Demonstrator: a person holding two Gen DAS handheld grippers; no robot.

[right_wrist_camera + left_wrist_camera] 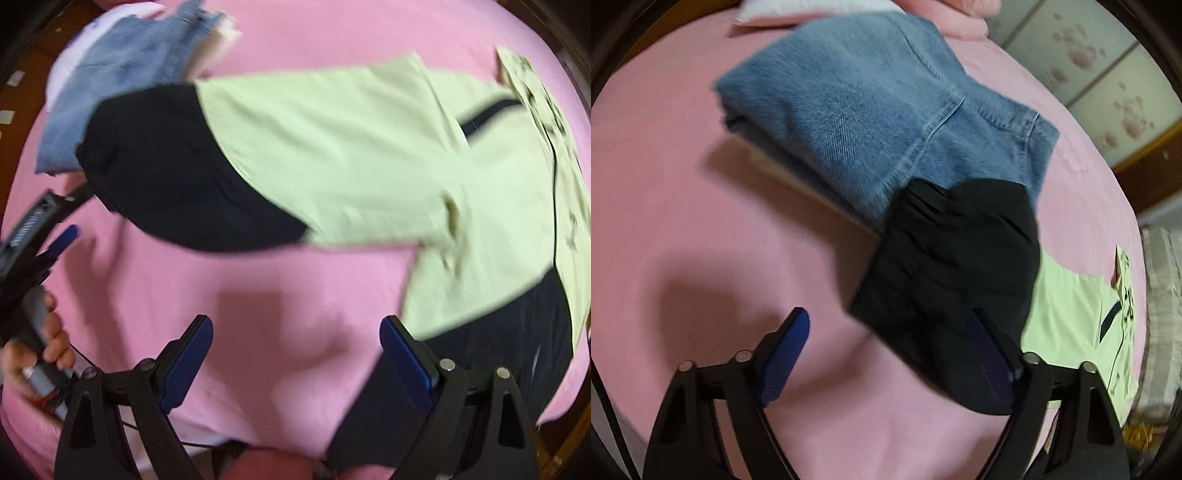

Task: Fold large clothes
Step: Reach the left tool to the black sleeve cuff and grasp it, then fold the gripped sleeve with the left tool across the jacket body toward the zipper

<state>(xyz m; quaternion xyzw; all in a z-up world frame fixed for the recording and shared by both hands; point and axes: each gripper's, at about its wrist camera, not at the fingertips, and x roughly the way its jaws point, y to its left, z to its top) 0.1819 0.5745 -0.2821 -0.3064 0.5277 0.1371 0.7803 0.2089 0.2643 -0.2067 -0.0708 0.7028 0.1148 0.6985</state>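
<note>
A light green shirt (351, 147) with black sleeves lies spread on the pink bed sheet (258, 295). One black sleeve (953, 266) reaches toward folded blue jeans (857, 122). My left gripper (894, 350) is open just above the sheet, its right finger under or beside the black sleeve end. It also shows at the left edge of the right wrist view (55, 221). My right gripper (295, 354) is open over the bare sheet, its right finger next to the shirt's other black sleeve (498, 350).
The folded jeans (122, 74) sit at the far side of the bed, next to a pink and white pillow (820, 11). A floral-patterned wall or cabinet (1089, 74) and a dark wood edge stand beyond the bed on the right.
</note>
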